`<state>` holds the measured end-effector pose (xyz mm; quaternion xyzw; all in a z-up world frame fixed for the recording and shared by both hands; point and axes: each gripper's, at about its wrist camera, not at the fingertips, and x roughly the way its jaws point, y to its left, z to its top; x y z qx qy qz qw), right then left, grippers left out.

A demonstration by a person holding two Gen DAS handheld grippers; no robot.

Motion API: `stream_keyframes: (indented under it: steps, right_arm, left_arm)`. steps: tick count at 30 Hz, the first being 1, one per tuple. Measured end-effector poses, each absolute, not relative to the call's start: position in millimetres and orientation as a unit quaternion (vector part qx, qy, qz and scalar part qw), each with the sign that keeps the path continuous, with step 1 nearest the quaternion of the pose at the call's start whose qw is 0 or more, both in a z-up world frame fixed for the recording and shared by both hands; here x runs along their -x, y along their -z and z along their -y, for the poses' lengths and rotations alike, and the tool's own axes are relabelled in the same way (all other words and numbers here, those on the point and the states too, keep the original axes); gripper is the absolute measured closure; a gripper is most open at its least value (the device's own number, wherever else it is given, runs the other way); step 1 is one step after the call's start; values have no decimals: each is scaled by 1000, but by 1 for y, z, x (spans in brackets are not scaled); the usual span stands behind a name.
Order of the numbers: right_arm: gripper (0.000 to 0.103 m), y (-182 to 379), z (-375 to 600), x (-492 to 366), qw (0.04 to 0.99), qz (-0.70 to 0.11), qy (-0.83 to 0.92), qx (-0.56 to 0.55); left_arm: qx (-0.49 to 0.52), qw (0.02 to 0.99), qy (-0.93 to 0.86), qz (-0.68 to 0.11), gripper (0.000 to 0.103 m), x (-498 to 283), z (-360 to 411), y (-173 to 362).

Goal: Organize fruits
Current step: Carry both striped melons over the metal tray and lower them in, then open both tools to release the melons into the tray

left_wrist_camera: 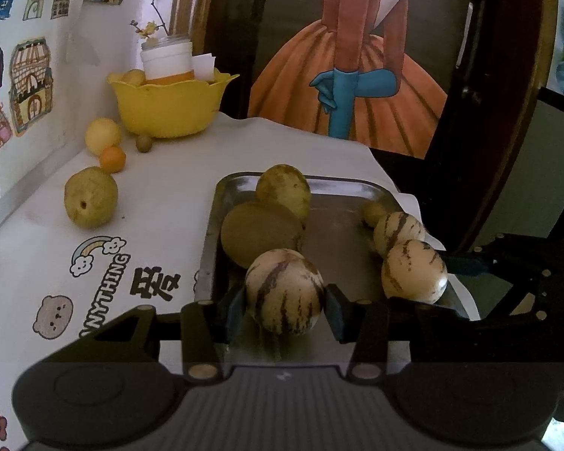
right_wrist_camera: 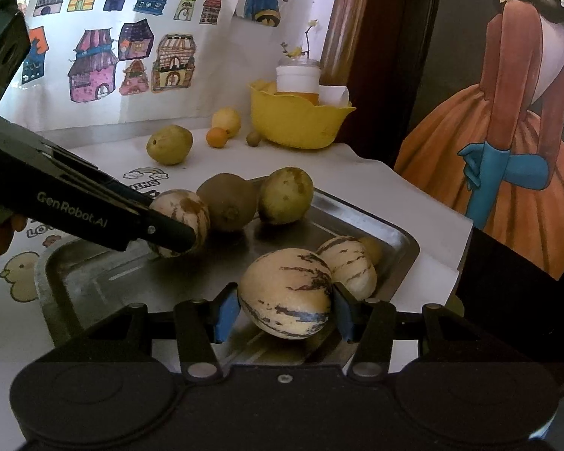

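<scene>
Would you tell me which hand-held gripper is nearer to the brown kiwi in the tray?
Left. The left hand-held gripper grips a striped melon right beside the kiwi; the right hand-held gripper holds another melon across the tray.

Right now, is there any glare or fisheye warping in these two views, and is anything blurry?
Left wrist view: glare on the tray's far rim, dark rounded corners, the door frame bowed; the held melon is sharp enough to show its stripes. Right wrist view: bright backlit curtain, sheen on the tray floor, the same corner vignette; the bowl is slightly soft.
</scene>
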<state>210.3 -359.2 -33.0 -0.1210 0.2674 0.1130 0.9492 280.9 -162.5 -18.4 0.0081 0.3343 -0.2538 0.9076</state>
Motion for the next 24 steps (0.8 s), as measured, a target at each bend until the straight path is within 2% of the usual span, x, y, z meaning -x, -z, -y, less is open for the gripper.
stream_keyframes:
  steps: [21, 24]
  right_arm:
    - [47, 34, 358, -211, 954, -263, -102, 103]
    - [45, 31, 354, -206, 954, -260, -107, 108]
  left_arm:
    - [8, 903, 240, -356, 51, -286, 160, 25]
    - [16, 902, 239, -360, 47, -284, 158, 25]
